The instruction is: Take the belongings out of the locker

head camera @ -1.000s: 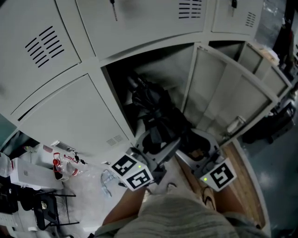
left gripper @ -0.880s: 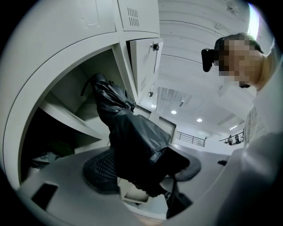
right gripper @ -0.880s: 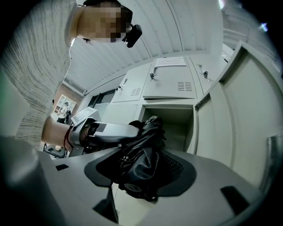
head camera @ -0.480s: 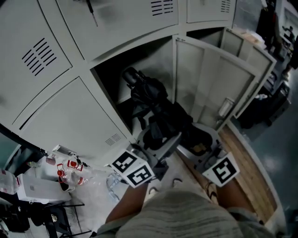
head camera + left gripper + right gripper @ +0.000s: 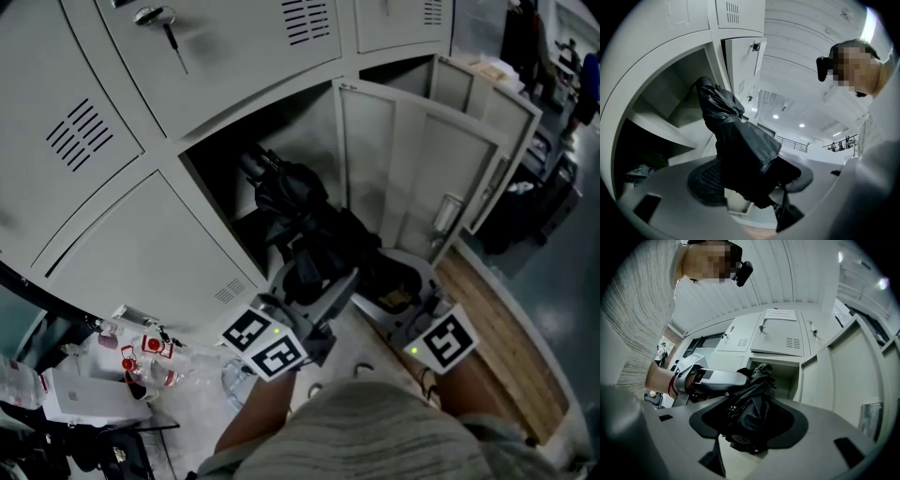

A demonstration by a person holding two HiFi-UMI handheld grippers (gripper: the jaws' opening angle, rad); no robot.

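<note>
A black folded umbrella (image 5: 298,211) sticks out of the open locker compartment (image 5: 225,155), its far end still inside. My left gripper (image 5: 314,281) is shut on the umbrella's near part from the left. My right gripper (image 5: 392,286) is shut on it from the right, beside the left one. In the left gripper view the umbrella (image 5: 740,145) fills the gap of the gripper (image 5: 750,185), pressed between the dark pads (image 5: 704,183). In the right gripper view the umbrella's bunched fabric and cap (image 5: 751,416) sit clamped in the gripper (image 5: 750,430), and the left gripper's body (image 5: 717,378) shows beyond it.
The compartment's door (image 5: 403,178) stands open to the right, close to my right gripper. Closed locker doors surround it, one with a key (image 5: 167,26) in its lock. Plastic bottles and a white box (image 5: 141,361) lie on the floor at lower left. A wooden strip (image 5: 511,337) runs along the right.
Both grippers have kept their grip on the umbrella and shifted slightly with it. The head view has swung, showing more of the upper locker doors.
</note>
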